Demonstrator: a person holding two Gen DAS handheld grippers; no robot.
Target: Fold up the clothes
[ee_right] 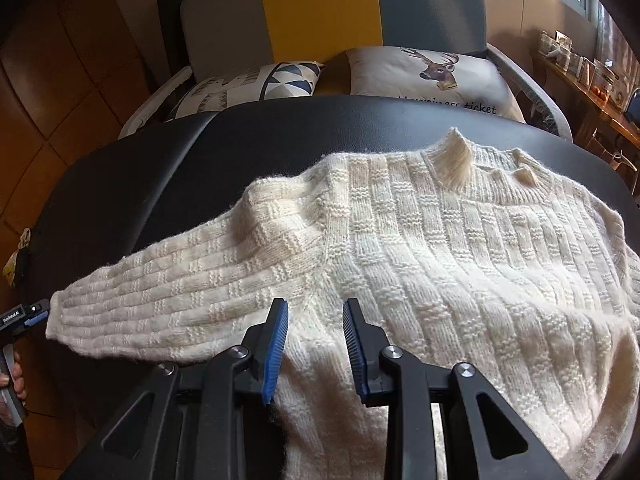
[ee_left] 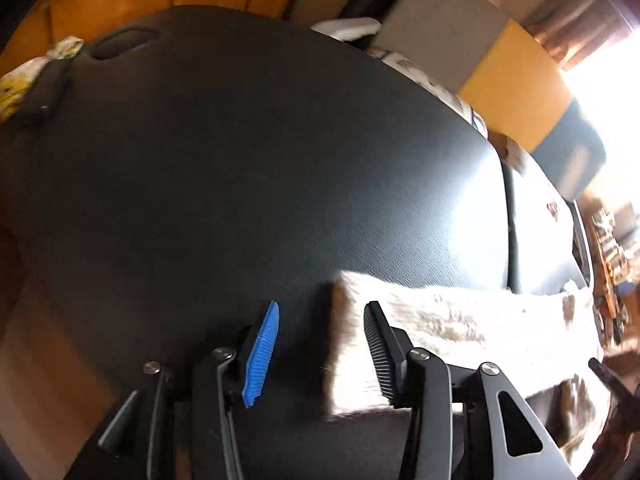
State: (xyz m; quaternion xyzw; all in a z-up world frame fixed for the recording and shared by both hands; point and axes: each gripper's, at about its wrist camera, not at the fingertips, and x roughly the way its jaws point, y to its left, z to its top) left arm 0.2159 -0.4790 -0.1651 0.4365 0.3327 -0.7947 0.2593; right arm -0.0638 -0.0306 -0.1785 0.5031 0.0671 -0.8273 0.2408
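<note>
Your two grippers stood open over a cream sweater on the black table

In the left wrist view, your left gripper (ee_left: pixel 322 354) had its jaws spread, and the sleeve cuff (ee_left: pixel 420 328) lay just at them on the black table (ee_left: pixel 240 160). In the right wrist view, your right gripper (ee_right: pixel 315 350) was also spread, pinching nothing, above the sweater (ee_right: pixel 440 248) that lay flat, near the armpit

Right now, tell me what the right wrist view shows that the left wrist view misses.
Only the right wrist view shows the whole cream knitted sweater spread flat, its ribbed collar, and the deer-print cushion. Only the left wrist view shows the yellow floral cloth at the far edge. Both show the black padded table, the sleeve cuff, and open grippers: left gripper, right gripper.
</note>
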